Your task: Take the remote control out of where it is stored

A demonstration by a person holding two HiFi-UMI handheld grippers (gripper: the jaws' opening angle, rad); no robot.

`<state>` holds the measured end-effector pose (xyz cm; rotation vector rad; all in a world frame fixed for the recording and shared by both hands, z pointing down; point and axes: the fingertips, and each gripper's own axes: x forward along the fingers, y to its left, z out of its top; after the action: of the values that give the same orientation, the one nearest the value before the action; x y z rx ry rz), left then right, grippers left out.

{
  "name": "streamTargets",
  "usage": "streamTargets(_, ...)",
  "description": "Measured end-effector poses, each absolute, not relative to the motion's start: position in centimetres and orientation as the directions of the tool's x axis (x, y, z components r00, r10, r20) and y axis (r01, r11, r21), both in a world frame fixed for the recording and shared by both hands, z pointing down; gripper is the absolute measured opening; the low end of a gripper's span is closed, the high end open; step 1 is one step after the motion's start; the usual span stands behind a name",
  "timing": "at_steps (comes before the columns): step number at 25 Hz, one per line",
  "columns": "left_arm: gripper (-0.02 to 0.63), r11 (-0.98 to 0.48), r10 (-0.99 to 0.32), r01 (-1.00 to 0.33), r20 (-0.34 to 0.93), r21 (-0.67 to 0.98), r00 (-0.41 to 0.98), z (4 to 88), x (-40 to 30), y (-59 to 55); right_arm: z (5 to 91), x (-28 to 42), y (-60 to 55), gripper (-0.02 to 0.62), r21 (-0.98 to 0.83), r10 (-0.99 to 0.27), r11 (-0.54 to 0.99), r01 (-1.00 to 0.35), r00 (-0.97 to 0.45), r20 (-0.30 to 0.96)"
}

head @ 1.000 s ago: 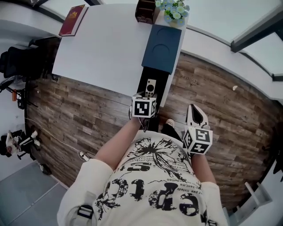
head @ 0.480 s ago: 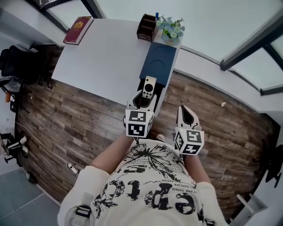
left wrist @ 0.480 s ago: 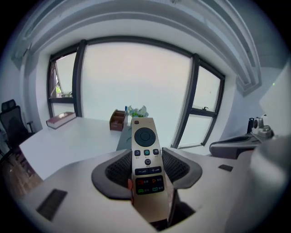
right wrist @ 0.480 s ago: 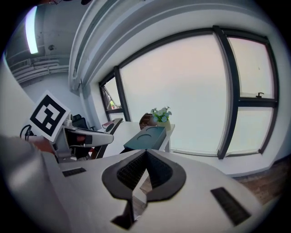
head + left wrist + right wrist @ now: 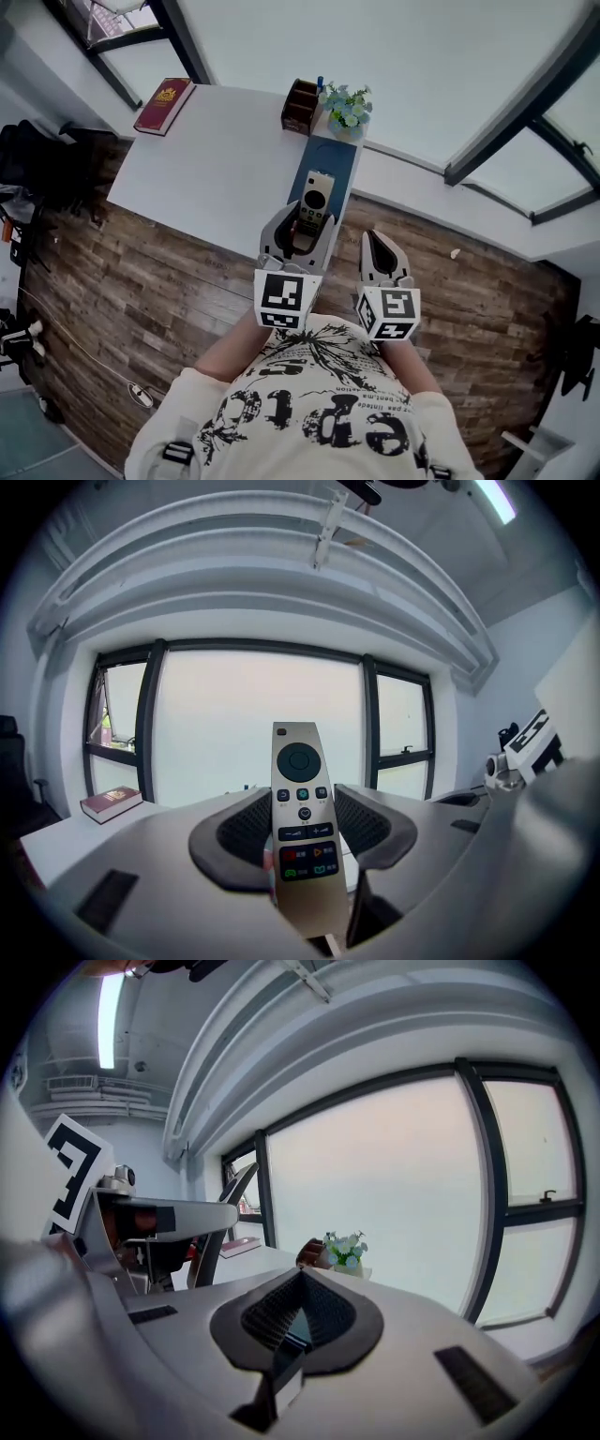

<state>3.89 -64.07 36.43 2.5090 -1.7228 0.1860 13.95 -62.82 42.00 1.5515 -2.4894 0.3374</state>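
Note:
The gold-grey remote control (image 5: pixel 314 199) stands between the pads of my left gripper (image 5: pixel 298 225), which is shut on its lower half. In the left gripper view the remote (image 5: pixel 302 799) points up and away, button side toward the camera, well above the desk. My right gripper (image 5: pixel 380 251) hangs beside the left one with its jaws shut and nothing between them; its tips (image 5: pixel 300 1281) meet in its own view. The blue cabinet (image 5: pixel 336 159) lies just beyond the remote, and its drawer is hidden behind the left gripper.
A white desk (image 5: pixel 216 155) spreads to the left, with a red book (image 5: pixel 164 105) at its far corner. A brown pen holder (image 5: pixel 300 106) and a small pot of flowers (image 5: pixel 345 106) stand at the back by the window. Wooden floor surrounds the desk.
The left gripper has risen with the remote, lifting it out of the dark open drawer under the blue cabinet. The right gripper rose beside it, still shut. The head view tilted up.

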Motion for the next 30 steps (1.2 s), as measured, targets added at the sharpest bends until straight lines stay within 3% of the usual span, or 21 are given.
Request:
streamTargets(9, 0.220, -0.379, -0.924, -0.925, 0.066, -0.016, 0.377, 33.7, 3.6, -64.3, 40.1, 13.1, -63.5, 0.003, -0.057, -0.876, 0.432, -0.900, -0.433, 0.213)
streamTargets(30, 0.221, -0.388, -0.909, -0.921, 0.145, 0.039, 0.390, 35.8, 3.4, -64.9, 41.6, 12.4, -63.6, 0.003, -0.083, -0.848, 0.453, -0.888, -0.457, 0.268)
